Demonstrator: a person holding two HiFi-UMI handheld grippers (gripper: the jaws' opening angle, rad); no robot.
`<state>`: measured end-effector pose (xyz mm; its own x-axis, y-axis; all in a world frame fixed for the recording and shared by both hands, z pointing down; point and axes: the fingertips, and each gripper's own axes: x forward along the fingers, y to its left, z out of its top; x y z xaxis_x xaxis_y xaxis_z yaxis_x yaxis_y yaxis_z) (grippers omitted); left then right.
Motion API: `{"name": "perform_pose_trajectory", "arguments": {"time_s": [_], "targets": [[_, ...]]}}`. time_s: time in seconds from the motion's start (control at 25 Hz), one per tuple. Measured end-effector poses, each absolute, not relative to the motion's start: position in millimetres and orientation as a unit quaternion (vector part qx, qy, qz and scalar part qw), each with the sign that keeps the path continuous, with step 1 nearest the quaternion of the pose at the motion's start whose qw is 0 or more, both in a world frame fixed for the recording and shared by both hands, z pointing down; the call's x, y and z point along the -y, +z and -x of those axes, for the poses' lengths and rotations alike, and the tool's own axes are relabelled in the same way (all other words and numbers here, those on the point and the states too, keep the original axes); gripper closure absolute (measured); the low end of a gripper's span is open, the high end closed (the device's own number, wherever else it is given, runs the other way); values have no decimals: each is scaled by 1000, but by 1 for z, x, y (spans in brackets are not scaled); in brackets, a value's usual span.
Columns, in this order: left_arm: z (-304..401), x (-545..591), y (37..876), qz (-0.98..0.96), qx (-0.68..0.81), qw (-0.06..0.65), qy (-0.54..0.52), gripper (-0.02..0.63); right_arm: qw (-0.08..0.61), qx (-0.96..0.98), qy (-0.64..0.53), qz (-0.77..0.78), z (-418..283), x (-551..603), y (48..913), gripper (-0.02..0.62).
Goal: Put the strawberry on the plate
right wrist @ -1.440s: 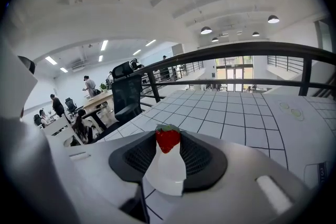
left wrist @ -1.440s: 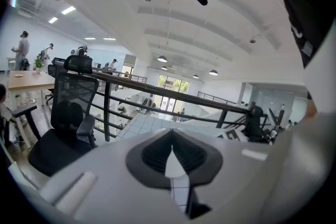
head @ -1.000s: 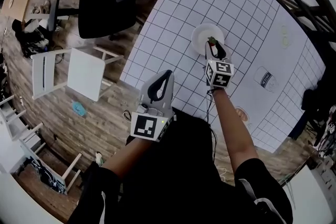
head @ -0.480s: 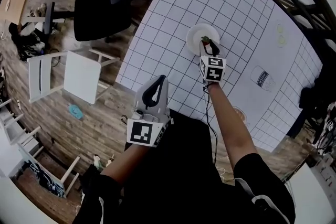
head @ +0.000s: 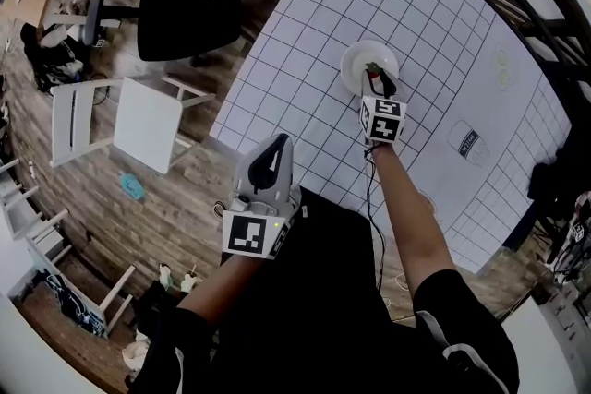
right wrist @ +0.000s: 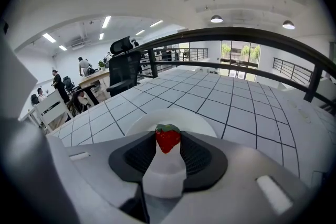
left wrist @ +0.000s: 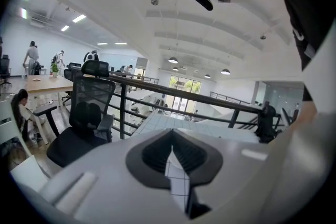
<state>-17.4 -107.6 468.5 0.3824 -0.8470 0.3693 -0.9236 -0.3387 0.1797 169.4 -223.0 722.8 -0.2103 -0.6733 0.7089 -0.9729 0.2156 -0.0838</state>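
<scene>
A red strawberry (right wrist: 168, 139) with a green cap is pinched between the tips of my right gripper (right wrist: 168, 148). In the head view that gripper (head: 377, 80) hangs over the near part of a small white plate (head: 356, 58) on the gridded white table, the strawberry (head: 373, 69) just above the plate. The right gripper view shows the plate (right wrist: 199, 121) directly beyond the berry. My left gripper (head: 272, 163) is held near the table's front edge, close to my body, its jaws together with nothing between them (left wrist: 172, 165).
A black office chair (head: 185, 5) and a white chair (head: 120, 120) stand on the wooden floor left of the table. Printed marks (head: 469, 141) lie on the table to the right of the plate. A dark railing (right wrist: 247, 39) runs behind the table.
The head view has shifted slightly. My right gripper stays over the plate with the strawberry held; the left gripper keeps its place near the table edge.
</scene>
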Motion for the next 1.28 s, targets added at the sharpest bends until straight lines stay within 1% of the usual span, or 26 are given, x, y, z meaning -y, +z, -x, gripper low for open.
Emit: {"name": "perform_pose_trajectory", "arguments": {"time_s": [0.4,0.56,0.92,1.28], "targets": [[32,97,472,-803,556,186,103,598,295,734,256,-555,-166,221,726,449],[35,95,473,-803,558,185,104,598,294,736,256,-553,-164,222,726,426],[28,90,472,-808,549,184,104,598,295,739,258,-548,-161,216,722,414],[32,91,464,-813,547,171,106,598,268,741,255,-561,-158,216,694,416]]}}
